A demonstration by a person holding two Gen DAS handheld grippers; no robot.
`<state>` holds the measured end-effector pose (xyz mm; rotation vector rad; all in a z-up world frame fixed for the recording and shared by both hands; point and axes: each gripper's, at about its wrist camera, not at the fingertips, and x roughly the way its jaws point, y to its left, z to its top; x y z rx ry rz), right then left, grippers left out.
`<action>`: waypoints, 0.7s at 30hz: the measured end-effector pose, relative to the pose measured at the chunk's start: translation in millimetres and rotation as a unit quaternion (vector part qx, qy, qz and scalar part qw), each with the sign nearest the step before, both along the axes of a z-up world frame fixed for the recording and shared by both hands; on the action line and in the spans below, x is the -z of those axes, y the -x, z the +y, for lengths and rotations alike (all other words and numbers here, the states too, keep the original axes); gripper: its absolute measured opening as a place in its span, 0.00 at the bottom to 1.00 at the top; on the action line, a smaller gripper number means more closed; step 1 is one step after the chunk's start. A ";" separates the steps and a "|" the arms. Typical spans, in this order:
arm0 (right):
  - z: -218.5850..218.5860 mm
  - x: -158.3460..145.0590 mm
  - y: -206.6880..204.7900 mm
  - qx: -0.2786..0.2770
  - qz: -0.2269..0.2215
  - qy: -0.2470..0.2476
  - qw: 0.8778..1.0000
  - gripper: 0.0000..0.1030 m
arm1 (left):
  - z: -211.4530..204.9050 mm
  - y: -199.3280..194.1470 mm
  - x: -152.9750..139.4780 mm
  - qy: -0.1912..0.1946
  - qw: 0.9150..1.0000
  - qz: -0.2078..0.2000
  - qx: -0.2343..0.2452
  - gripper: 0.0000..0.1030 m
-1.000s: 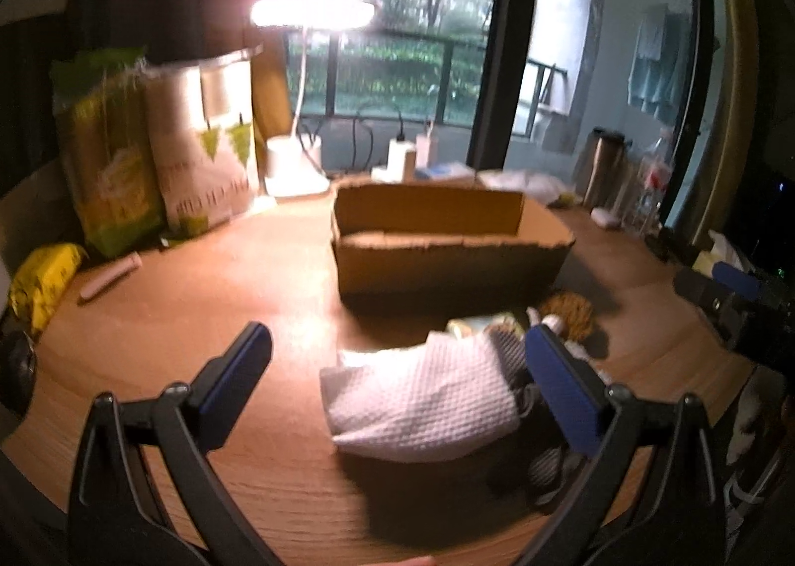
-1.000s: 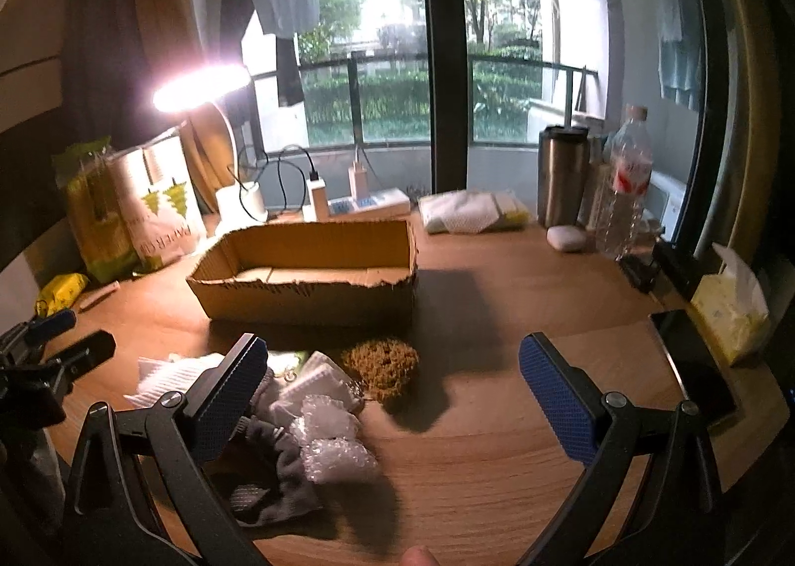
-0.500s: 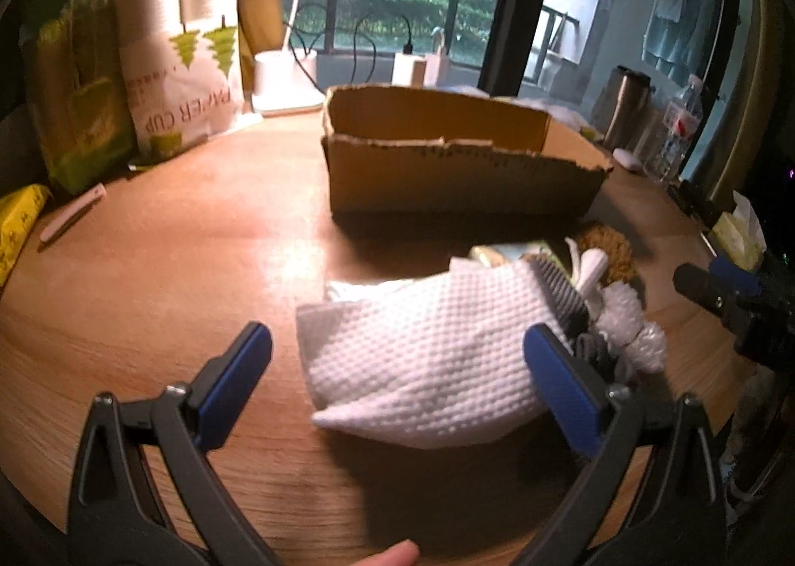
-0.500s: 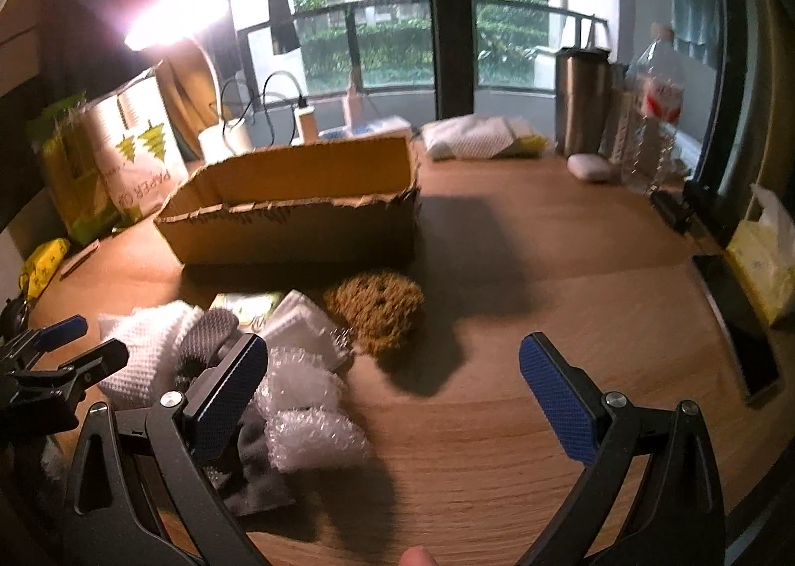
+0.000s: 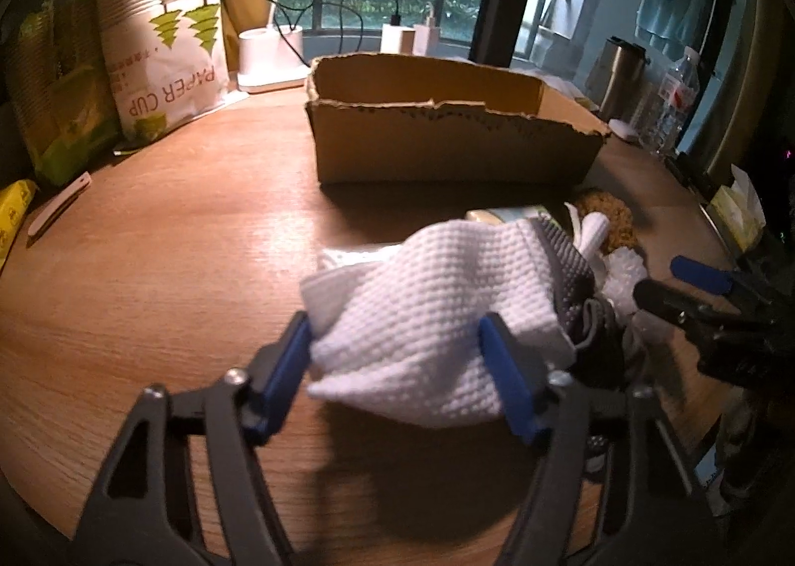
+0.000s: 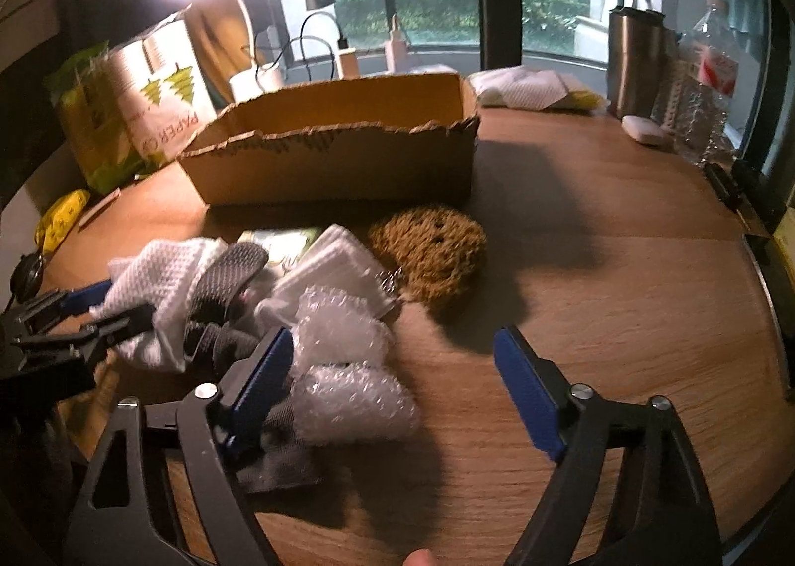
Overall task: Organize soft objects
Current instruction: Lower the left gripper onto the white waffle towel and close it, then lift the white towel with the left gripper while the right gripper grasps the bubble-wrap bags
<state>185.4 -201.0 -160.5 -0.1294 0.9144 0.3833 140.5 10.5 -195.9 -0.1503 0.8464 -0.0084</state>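
Note:
A white waffle-weave cloth (image 5: 437, 312) lies on the round wooden table, on a pile of soft things. My left gripper (image 5: 397, 367) has both blue pads pressed into the cloth's near end, shut on it; it also shows in the right wrist view (image 6: 99, 312). The pile holds a grey sock (image 6: 223, 287), two bubble-wrap pieces (image 6: 348, 397), a white pad (image 6: 338, 263) and a brown sponge (image 6: 432, 253). My right gripper (image 6: 392, 382) is open and empty, over the bubble wrap. An open cardboard box (image 5: 447, 138) stands behind the pile.
Paper-cup packs (image 5: 164, 54) and a yellow packet (image 5: 12, 213) stand at the left. A lamp base (image 5: 268, 59) and chargers are behind the box. A steel flask (image 6: 636, 59), water bottle (image 6: 705, 84) and folded cloth (image 6: 531, 89) are at the back right.
My left gripper has moved forward and closed from wide open onto the white cloth. My right gripper has moved closer over the pile and narrowed somewhat, still open.

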 end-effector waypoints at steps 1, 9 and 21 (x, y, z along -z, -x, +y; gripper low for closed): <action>0.8 1.4 0.3 -0.003 0.003 0.001 1.000 0.75 | 0.9 1.0 -0.4 0.001 1.000 -0.001 0.000 0.61; 7.6 -2.0 5.6 -0.024 -0.001 0.012 1.000 0.48 | 7.3 6.8 -9.8 0.016 1.000 -0.011 0.001 0.30; -3.4 -30.4 7.0 -0.009 -0.037 0.017 0.999 0.48 | 13.2 18.5 -37.6 0.025 0.998 -0.054 0.001 0.28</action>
